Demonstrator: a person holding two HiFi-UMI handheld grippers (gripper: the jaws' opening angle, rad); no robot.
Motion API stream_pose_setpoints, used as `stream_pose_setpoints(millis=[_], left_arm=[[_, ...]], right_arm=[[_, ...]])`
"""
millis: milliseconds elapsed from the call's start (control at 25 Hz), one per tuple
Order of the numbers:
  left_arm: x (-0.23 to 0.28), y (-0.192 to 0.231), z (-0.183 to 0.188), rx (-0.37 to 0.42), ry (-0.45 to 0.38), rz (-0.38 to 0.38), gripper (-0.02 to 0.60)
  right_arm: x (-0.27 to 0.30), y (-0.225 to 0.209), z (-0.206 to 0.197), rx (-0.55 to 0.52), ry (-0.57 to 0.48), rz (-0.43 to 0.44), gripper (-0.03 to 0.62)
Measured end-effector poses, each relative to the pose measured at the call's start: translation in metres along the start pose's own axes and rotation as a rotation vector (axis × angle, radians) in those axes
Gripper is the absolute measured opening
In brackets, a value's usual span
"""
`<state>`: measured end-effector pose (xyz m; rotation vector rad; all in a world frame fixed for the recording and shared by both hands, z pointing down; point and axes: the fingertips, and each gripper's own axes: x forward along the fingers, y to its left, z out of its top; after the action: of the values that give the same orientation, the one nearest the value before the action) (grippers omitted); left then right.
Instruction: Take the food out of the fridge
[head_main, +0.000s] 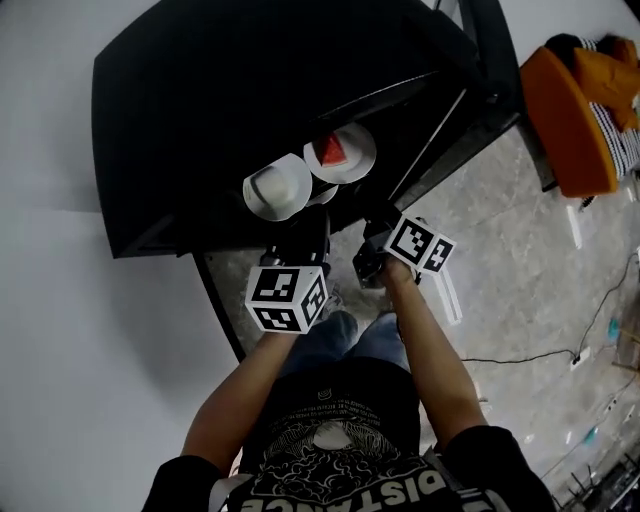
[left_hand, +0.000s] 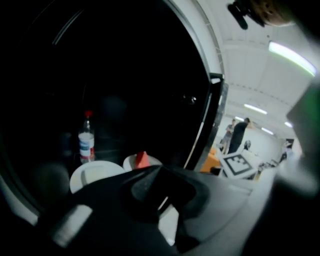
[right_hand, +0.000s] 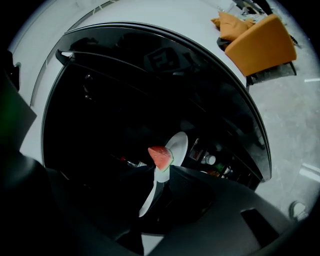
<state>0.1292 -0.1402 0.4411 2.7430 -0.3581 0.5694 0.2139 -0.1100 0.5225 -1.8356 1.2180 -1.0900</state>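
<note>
The black fridge (head_main: 190, 110) stands open below me. Inside it, a white plate (head_main: 345, 160) carries a red watermelon slice (head_main: 333, 151), and an empty white plate (head_main: 277, 186) lies beside it on the left. My left gripper (head_main: 305, 238) hovers just short of the empty plate, and its tips appear to meet with nothing held (left_hand: 160, 170). My right gripper (head_main: 370, 262) hangs a little in front of the watermelon plate. Its jaws stand apart (right_hand: 162, 175), and through the gap I see that plate (right_hand: 177, 145) edge-on with the slice (right_hand: 160, 156). Neither gripper touches a plate.
A bottle with a red cap (left_hand: 86, 141) stands behind the plates. The open fridge door (head_main: 470, 100) with small jars (right_hand: 210, 160) is on the right. An orange armchair (head_main: 575, 120) and cables (head_main: 540, 357) lie on the tiled floor. People (left_hand: 239, 134) stand far off.
</note>
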Motion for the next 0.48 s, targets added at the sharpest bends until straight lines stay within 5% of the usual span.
stream_pose_setpoints(millis=[480], left_arm=[[0.008, 0.008, -0.008, 0.033, 0.047, -0.052, 0.002]], right_arm=[[0.035, -0.028, 0.006, 0.183, -0.056, 0.017, 0.098]])
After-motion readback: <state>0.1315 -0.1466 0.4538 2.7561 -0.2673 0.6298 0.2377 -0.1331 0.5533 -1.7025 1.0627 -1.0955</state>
